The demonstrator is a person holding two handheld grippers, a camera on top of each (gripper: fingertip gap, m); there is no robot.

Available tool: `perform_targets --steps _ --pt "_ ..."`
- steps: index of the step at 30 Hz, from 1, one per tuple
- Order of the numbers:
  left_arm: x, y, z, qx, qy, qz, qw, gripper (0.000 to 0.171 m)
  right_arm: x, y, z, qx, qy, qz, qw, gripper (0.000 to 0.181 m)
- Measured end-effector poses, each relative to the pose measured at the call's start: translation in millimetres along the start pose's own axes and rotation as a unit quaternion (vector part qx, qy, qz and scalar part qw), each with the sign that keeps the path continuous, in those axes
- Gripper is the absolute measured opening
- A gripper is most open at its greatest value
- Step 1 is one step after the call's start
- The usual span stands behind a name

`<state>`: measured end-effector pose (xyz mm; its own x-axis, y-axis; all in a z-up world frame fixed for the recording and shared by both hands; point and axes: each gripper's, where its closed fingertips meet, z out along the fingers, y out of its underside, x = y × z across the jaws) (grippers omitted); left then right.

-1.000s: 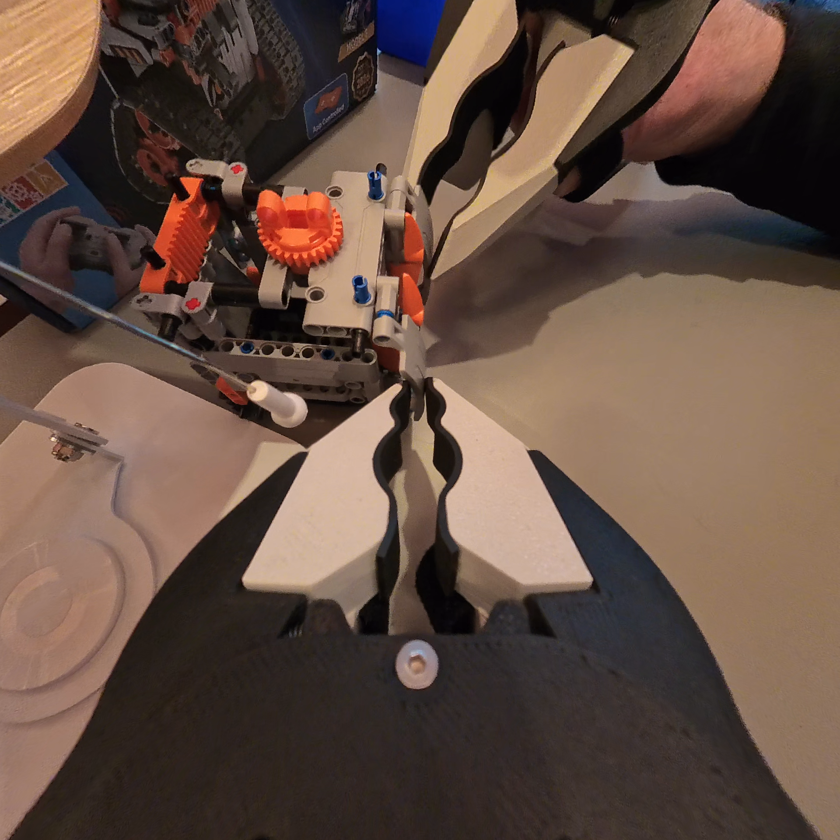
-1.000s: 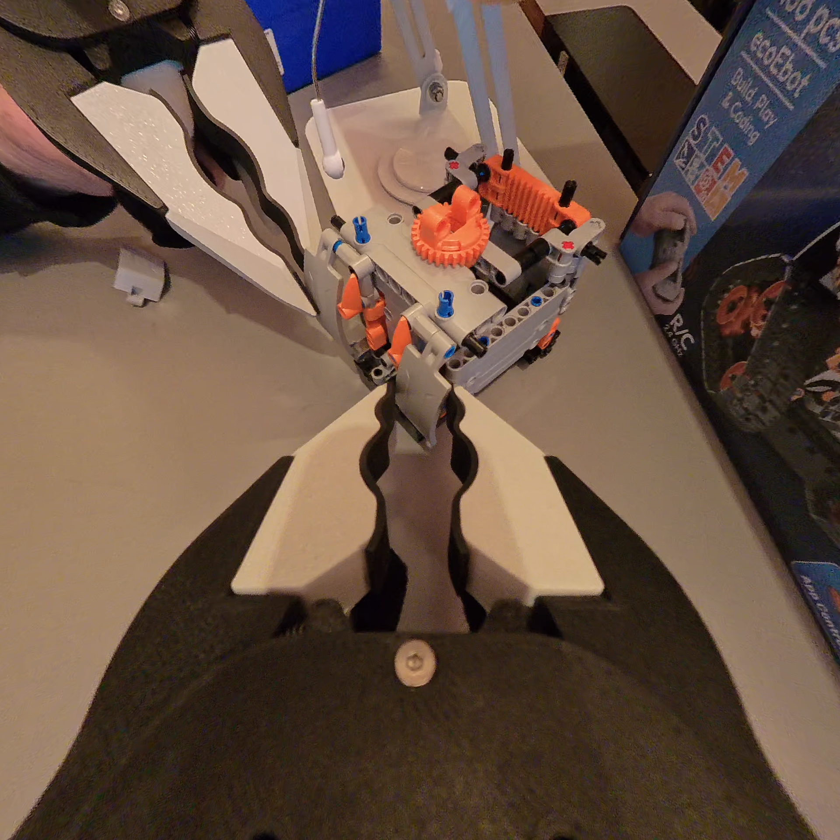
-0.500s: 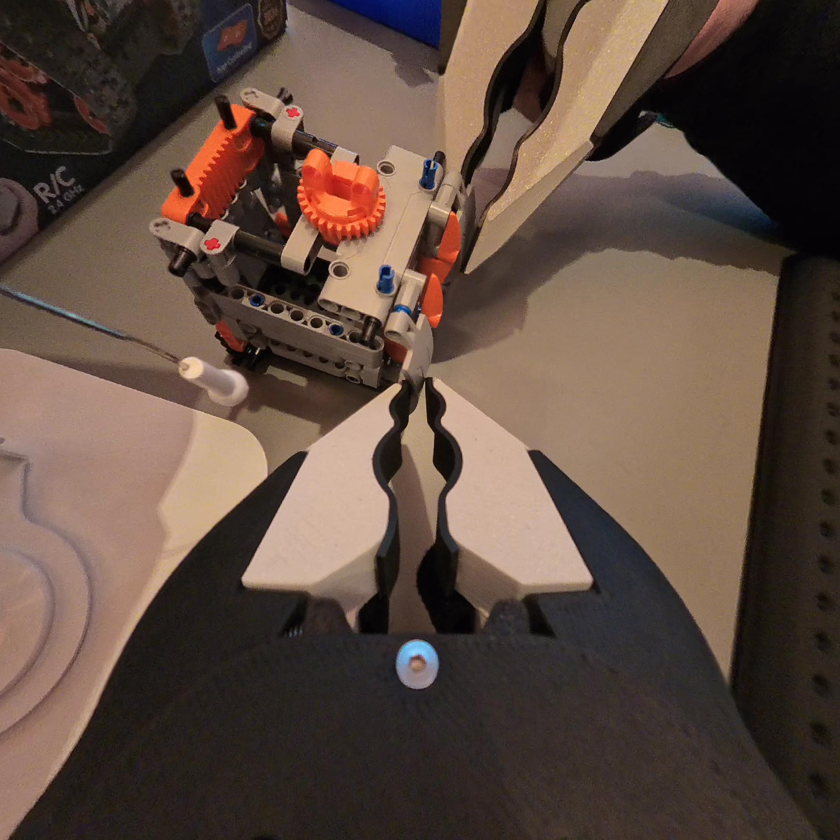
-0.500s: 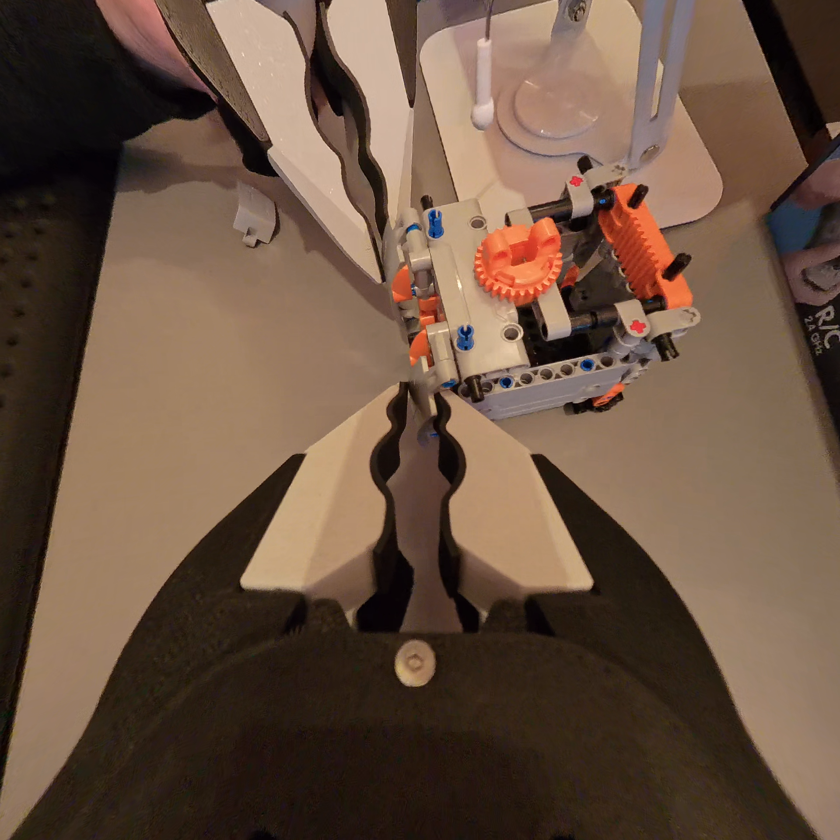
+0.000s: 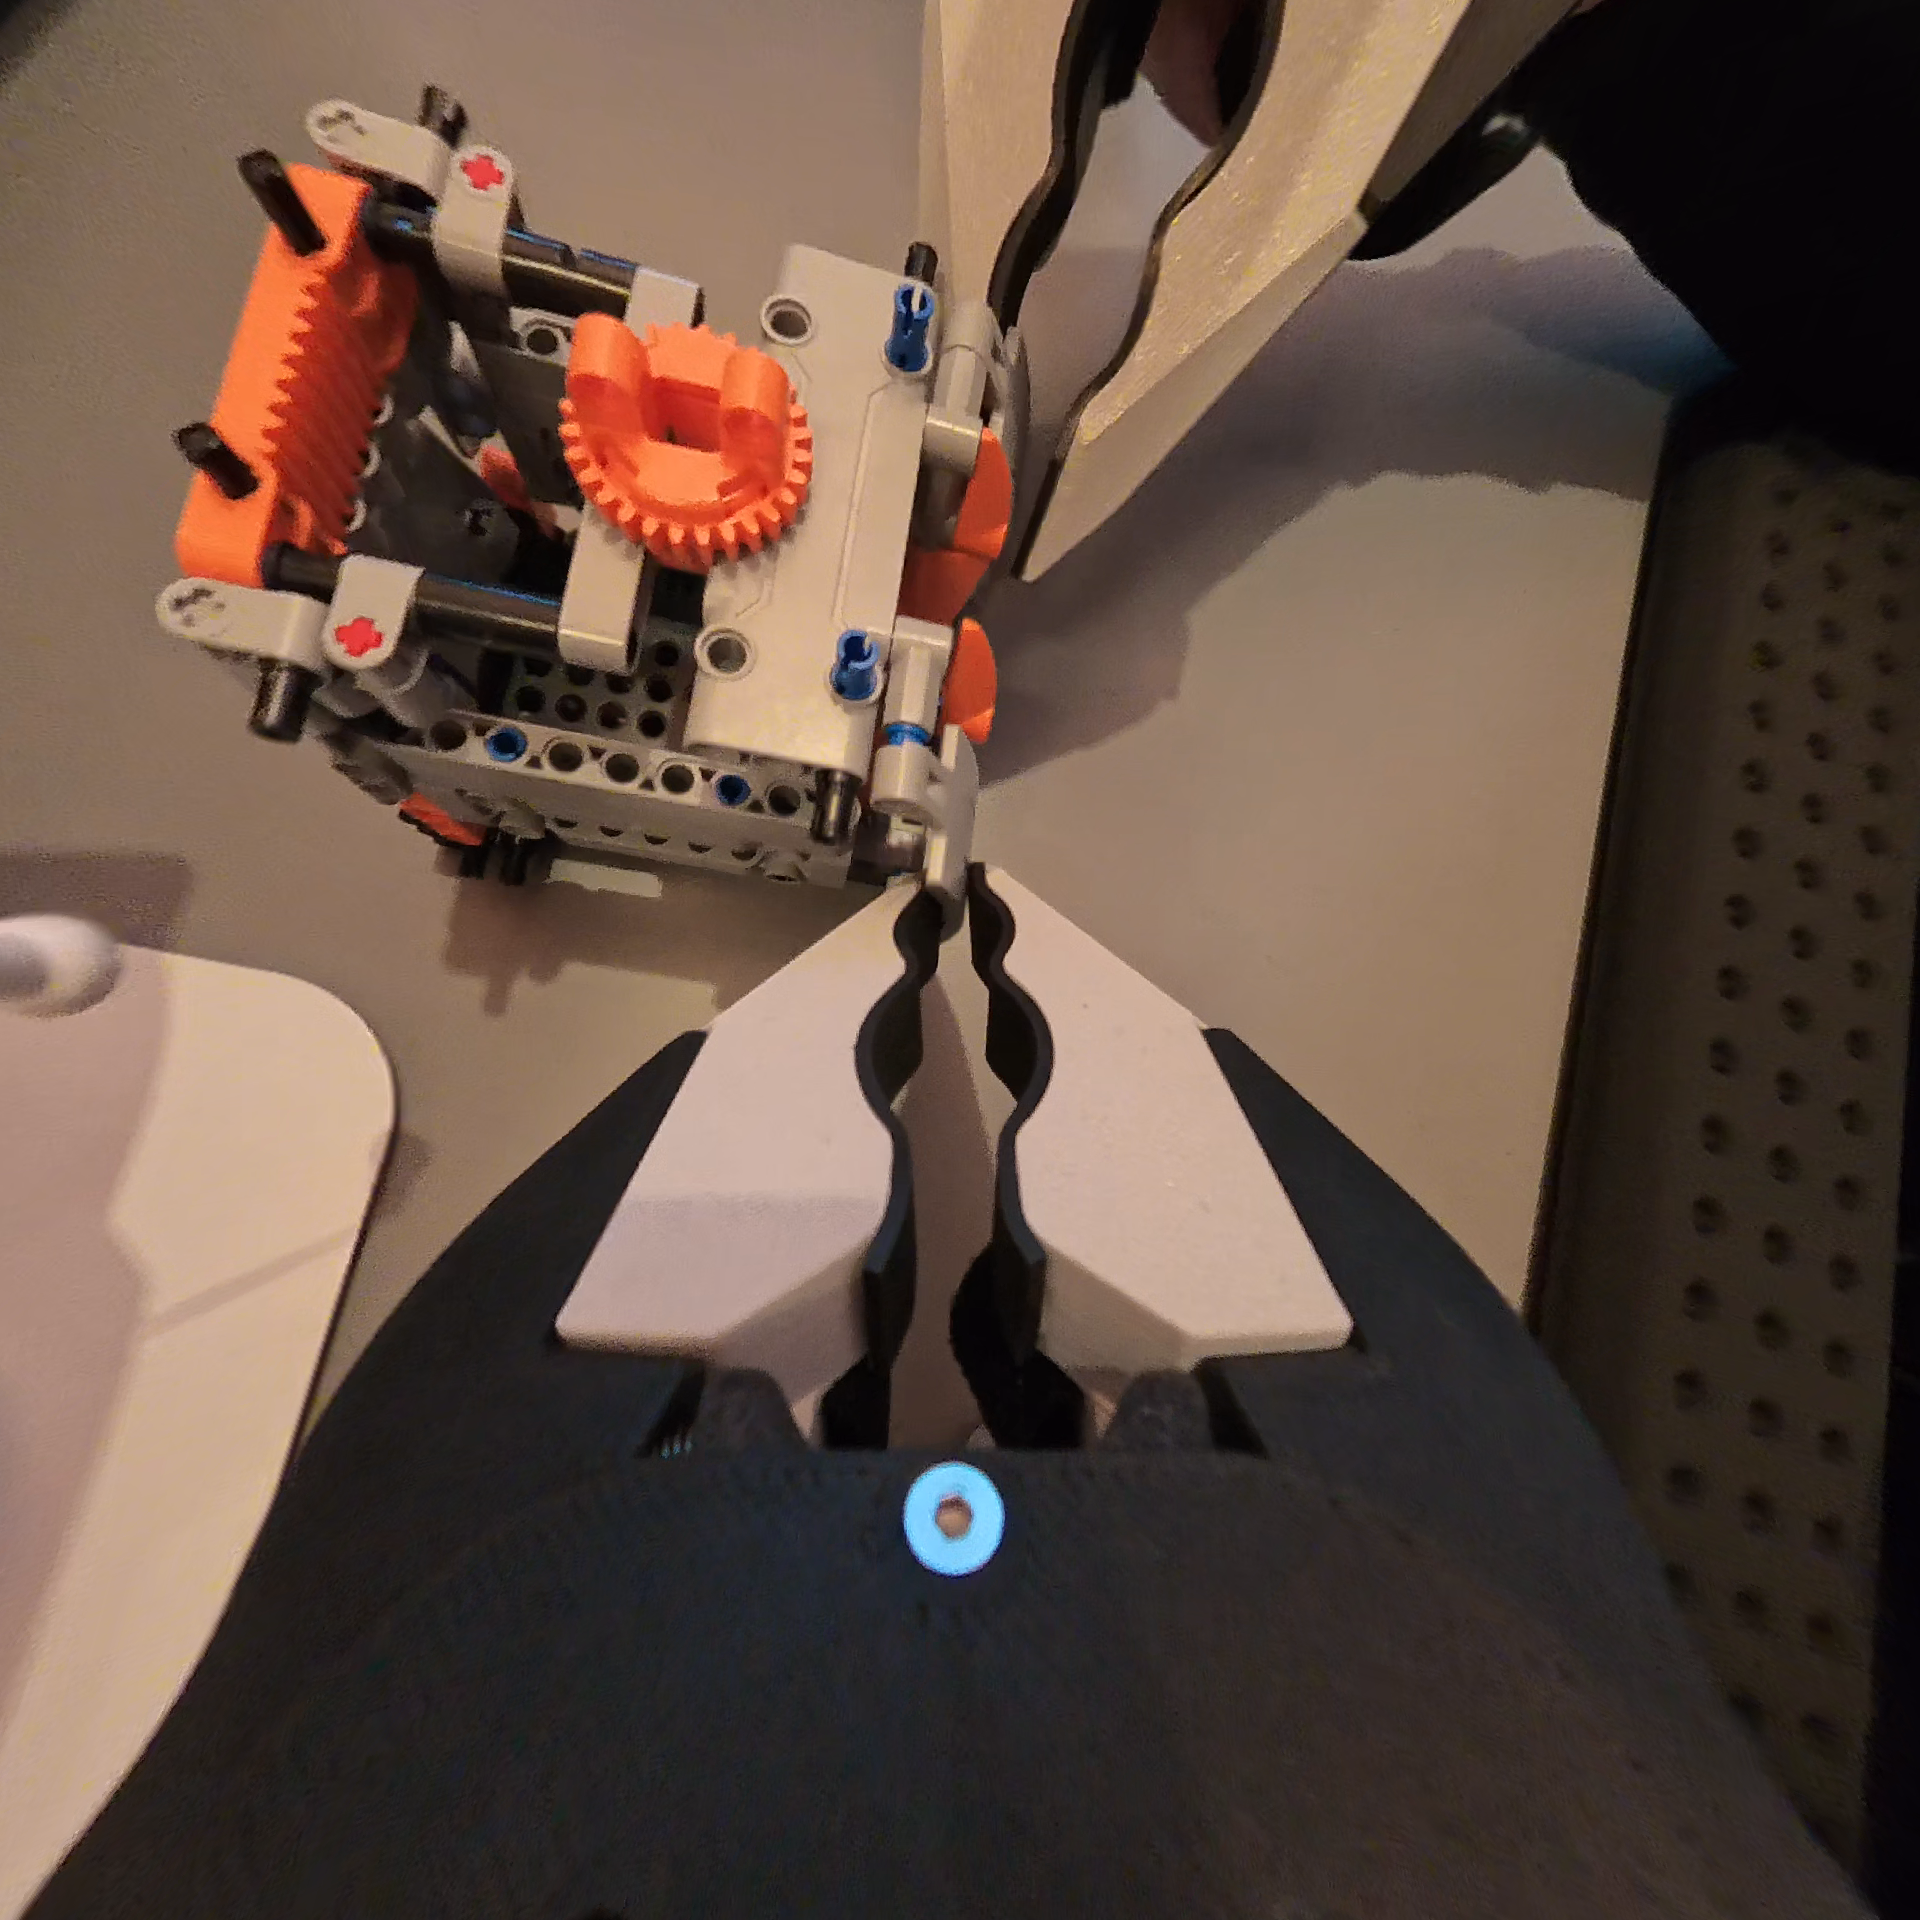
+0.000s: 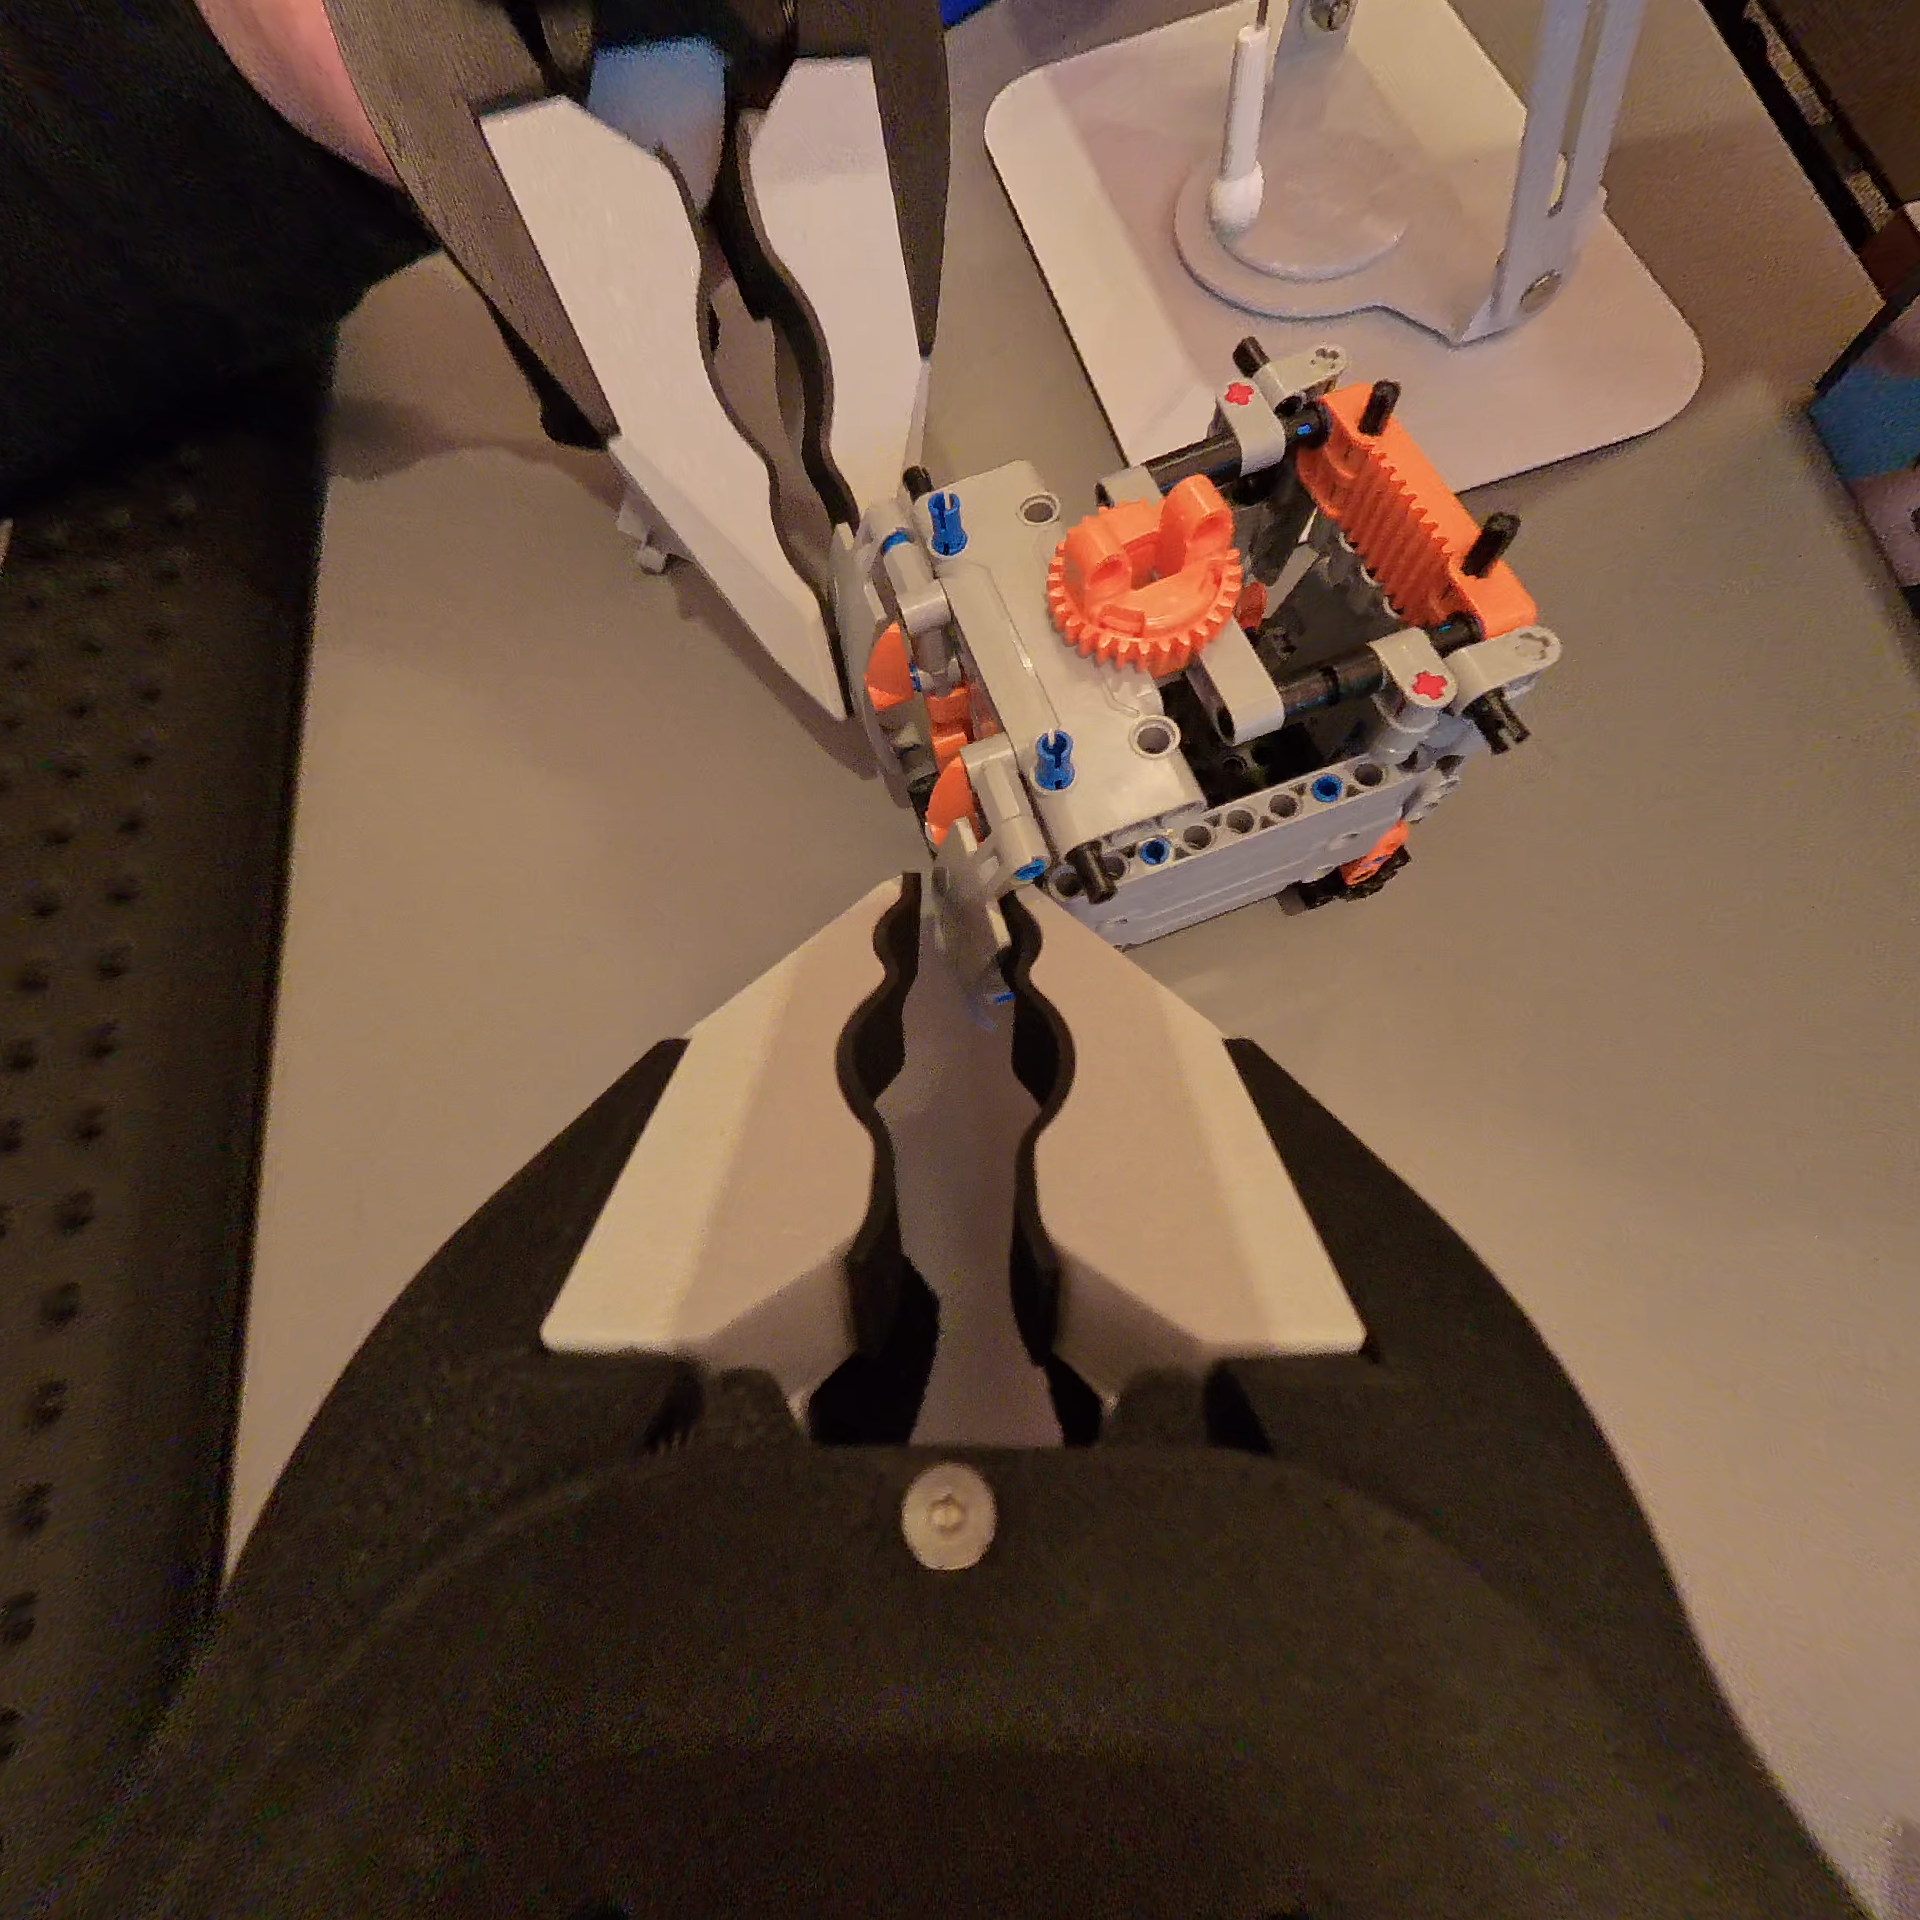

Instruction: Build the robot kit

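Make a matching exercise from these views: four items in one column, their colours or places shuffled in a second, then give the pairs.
Things:
1. round toothed plastic gear
2. short plastic pins
3. flat lamp base
4. left hand-held gripper

Descriptions:
A. blue
B. white, beyond the brick model
C. orange
D. shut on the model's grey corner piece

Pairs: 1-C, 2-A, 3-B, 4-D

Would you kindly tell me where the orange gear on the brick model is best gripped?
Probably from above, by the raised forked hub of the orange gear: it lies flat on the model's grey top, its toothed rim low against the beams, while the hub stands clear.
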<state>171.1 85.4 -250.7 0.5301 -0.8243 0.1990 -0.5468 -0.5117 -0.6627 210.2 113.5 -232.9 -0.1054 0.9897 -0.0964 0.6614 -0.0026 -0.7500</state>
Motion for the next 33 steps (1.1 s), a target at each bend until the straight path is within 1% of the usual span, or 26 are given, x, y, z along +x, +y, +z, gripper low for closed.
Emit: perform_targets --steps 4,10,13,20,30,32,33 --pt "6.3 1.1 5.7 -0.013 -0.001 0.017 1.0 0.002 -7.0 2.5 -0.5 0.009 0.006 0.0 1.0 0.012" --pt "5.3 -0.7 3.0 -0.001 -0.012 0.016 1.0 0.004 -10.4 3.2 -0.8 0.036 0.007 0.006 0.999 0.016" --pt "4.3 -3.9 1.3 0.019 -0.024 0.015 0.999 0.004 -9.8 3.1 -1.2 0.045 0.007 0.009 0.999 0.016" --pt "0.3 -7.1 -4.2 0.043 -0.036 0.016 0.998 0.008 -6.8 3.0 -1.0 0.048 0.019 0.003 0.999 0.016" --pt "3.6 -7.0 -0.1 0.041 -0.028 0.016 0.999 0.006 -3.9 5.7 -3.8 0.044 0.032 0.001 0.999 0.014" --pt "2.7 -6.3 0.3 0.039 -0.029 0.013 0.999 0.005 -6.7 5.9 -3.9 0.043 0.024 0.001 0.999 0.021" --pt "2.9 -6.5 0.2 0.04 -0.027 0.012 0.999 0.005 -6.5 6.5 -4.1 0.039 0.029 -0.002 0.999 0.021"
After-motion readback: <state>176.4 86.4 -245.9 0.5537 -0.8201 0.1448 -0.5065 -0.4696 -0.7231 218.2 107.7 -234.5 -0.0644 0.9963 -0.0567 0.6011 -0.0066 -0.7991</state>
